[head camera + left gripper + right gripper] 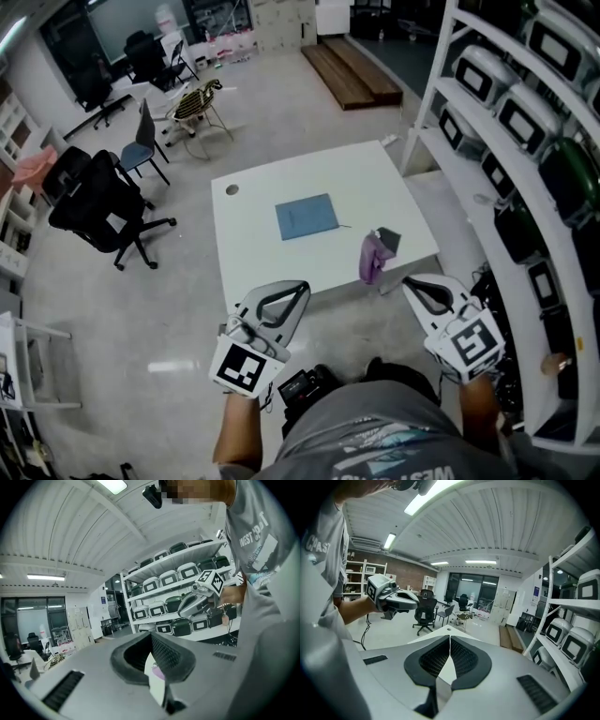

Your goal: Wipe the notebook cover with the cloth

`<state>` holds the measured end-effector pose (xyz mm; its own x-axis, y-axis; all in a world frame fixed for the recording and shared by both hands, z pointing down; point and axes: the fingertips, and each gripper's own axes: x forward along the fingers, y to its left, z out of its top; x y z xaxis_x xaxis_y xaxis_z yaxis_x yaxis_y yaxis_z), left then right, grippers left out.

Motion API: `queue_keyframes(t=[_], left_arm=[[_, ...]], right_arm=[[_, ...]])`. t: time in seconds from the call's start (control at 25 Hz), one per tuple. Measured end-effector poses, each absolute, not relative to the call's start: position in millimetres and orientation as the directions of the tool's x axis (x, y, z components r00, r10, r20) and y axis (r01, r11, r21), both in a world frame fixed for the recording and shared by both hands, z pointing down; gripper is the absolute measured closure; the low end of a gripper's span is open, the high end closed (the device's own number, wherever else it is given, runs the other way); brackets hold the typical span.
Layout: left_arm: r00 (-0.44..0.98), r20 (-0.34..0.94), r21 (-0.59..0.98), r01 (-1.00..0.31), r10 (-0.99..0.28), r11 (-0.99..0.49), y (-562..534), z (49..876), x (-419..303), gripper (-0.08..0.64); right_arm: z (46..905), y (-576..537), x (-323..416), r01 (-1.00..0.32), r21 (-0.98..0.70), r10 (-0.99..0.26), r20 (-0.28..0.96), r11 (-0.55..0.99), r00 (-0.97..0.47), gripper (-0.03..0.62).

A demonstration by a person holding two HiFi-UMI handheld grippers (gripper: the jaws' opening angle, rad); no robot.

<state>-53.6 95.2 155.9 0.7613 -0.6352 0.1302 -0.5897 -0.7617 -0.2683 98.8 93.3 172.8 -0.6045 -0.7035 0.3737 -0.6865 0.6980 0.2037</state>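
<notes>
- Blue is the notebook (307,217), and it lies flat near the middle of the white table (253,253) with its cover up, so it is ready to be wiped
- The purple cloth (371,259) sits in a heap right at the table's front edge, on your right side, well apart from the notebook. A small dark thing (389,238) lies just beside it, and I cannot tell what it is
- Your left gripper (302,287) is held low in front of you, short of the table edge. Its two jaws are pressed together at the tips and nothing is between them
- Your right gripper (411,282) is the same: jaws closed tight, nothing in them. It is nearer to the cloth than the left one, so it looks like the one to pick the cloth up
- Both grippers point toward the table, and I think no wiping has started, because the cloth is not in either one
- To take the cloth you will need to open the right jaws first, then close them on a raised fold, since a soft heap is easy to pinch at the top
- Take care: the cloth is so near the edge that a push could knock it off the table
</notes>
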Motion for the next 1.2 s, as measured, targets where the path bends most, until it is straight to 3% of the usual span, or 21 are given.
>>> queue_keyframes(t=[0.64,1.2], left_arm=[[0.688,0.222,-0.247,-0.645,-0.690,-0.723,37.2,181.3,-79.7,0.558],[0.624,0.323,-0.163,-0.704,-0.712,-0.691,-52.9,226.9,-85.4,0.558]], right_arm=[[208.5,-7.7,96.6,-0.658,0.172,-0.658,0.421,0.733,-0.624,0.560],[295.4,-106.9,115.3,-0.663,0.082,-0.591,0.544,0.744,-0.596,0.558]])
